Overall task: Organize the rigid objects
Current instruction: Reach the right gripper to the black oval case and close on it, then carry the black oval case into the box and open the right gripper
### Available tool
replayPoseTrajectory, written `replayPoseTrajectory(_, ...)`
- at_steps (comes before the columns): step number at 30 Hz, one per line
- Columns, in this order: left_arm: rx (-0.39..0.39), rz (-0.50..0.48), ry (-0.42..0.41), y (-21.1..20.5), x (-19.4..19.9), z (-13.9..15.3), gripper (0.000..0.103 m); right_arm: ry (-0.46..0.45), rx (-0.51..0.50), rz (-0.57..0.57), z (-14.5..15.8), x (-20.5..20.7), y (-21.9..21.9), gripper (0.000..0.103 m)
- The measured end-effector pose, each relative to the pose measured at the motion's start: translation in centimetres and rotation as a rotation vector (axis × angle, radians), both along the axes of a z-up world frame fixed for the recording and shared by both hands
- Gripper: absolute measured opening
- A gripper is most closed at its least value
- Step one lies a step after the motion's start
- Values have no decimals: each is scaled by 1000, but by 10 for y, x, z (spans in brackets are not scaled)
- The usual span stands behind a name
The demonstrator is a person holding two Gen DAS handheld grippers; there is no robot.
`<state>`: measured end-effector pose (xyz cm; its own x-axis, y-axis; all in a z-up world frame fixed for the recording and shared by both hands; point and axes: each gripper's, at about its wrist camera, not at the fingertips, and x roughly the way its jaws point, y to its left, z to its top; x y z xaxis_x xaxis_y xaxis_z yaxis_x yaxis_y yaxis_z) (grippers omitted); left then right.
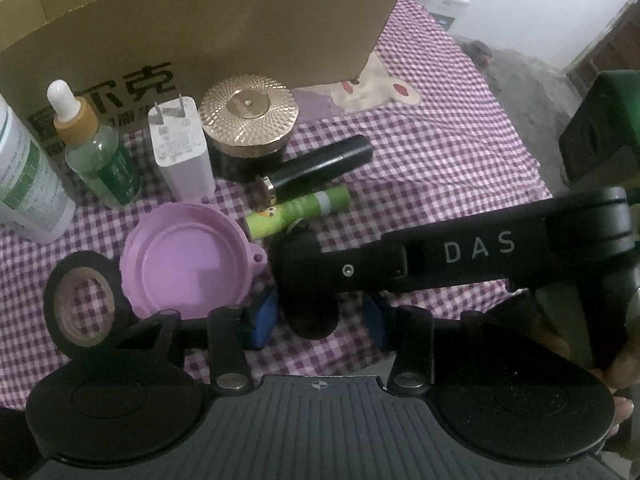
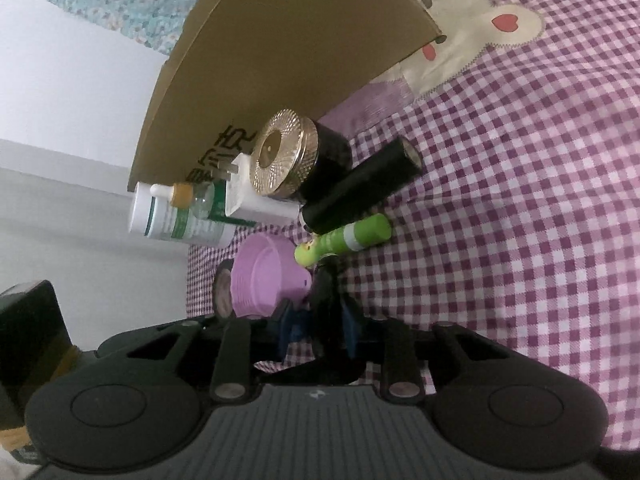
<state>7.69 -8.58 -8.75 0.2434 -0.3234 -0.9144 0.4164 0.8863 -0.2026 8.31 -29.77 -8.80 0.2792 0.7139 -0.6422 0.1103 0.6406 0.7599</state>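
Clutter sat on the checked cloth [image 1: 440,160] before a cardboard box [image 1: 200,20]. A small black object [image 1: 312,320] stood just beside the green tube [image 1: 298,212] and the pink lid [image 1: 184,256]. The right gripper [image 2: 320,328] had its jaws clamped on it. The left gripper [image 1: 320,316] straddled it with narrowed jaws; I could not tell whether they touched it.

— Where does the box [image 1: 200,20] stand?
— At the back of the counter [image 1: 440,152]. Before it, left to right: bottle [image 1: 24,176], dropper [image 1: 96,152], charger [image 1: 180,152], jar [image 1: 248,124].
— And nearer?
— Tape roll [image 1: 80,296], lid [image 1: 184,256] right of it, two tubes [image 1: 320,160] beyond.
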Motion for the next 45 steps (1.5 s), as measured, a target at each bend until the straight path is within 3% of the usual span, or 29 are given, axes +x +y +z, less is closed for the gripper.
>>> replayPoseTrajectory(7,19,-11,-11,1,-3,2,32,11,12,-42,-2,-8,-2,17)
replayPoseTrajectory(12,20,-22,-39,2,-10,15,32,-21,1,-43,13,-15,3,17)
replayPoseTrajectory(18,11,-27,-127,4,-26,48,32,-112,-17,-39,53,-23,6,17)
replayPoseTrajectory(25,-7,12,-283,17,-28,103,32,-269,-30,-7,113,-6,21,17)
replayPoseTrajectory(30,-3,71,-364,34,-6,144,32,-376,-43,52,159,32,42,17)
replayPoseTrajectory(35,-12,156,-357,58,44,171,32,-408,-39,119,181,98,66,18)
replayPoseTrajectory(40,5,213,-289,75,101,160,32,-314,-41,160,161,173,91,17)
replayPoseTrajectory(45,56,249,-208,84,153,135,32,-169,-14,159,116,241,101,18)
